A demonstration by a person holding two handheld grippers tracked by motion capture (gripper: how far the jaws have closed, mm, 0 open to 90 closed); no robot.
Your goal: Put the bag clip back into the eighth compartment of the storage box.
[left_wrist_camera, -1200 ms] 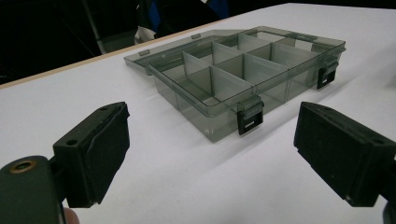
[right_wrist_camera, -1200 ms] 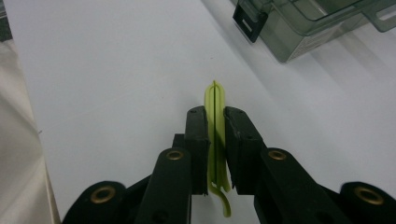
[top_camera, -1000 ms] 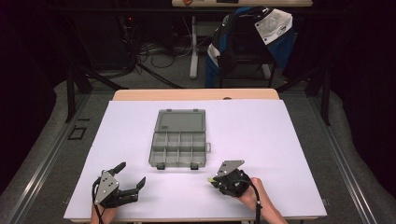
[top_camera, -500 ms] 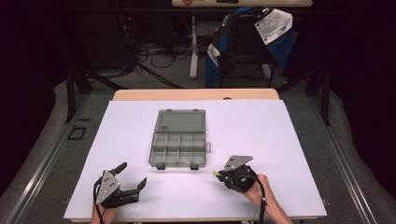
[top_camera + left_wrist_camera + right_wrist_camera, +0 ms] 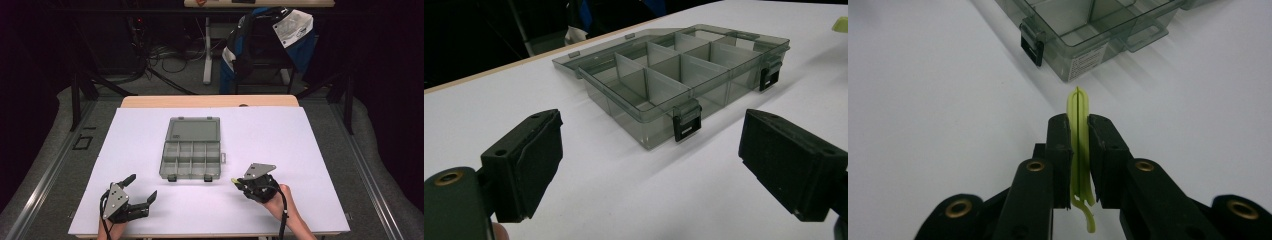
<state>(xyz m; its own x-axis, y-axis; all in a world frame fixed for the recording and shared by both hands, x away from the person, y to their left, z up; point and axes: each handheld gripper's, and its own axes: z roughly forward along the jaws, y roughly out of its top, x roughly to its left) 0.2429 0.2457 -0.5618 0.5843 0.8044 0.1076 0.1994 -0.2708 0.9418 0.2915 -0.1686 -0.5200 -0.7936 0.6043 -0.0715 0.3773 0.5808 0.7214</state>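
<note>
Right gripper view has the right gripper [image 5: 1078,150] pinching a thin yellow-green plastic clip [image 5: 1078,125] edge-on between its black pads, tip poking out toward the near corner of the smoky-grey transparent plastic compartment box [image 5: 1088,30]. Clip's in the air just short of the box, not in any cell yet. So I'd call this the carry step: piece grabbed, drop-off pending. Next move probably needs a lift over the front wall, then lining up above one of the cells before letting go. Meanwhile the left gripper [image 5: 649,165] sits spread wide with nothing in it, low on the white table [image 5: 310,140], facing the box's latch side.
</note>
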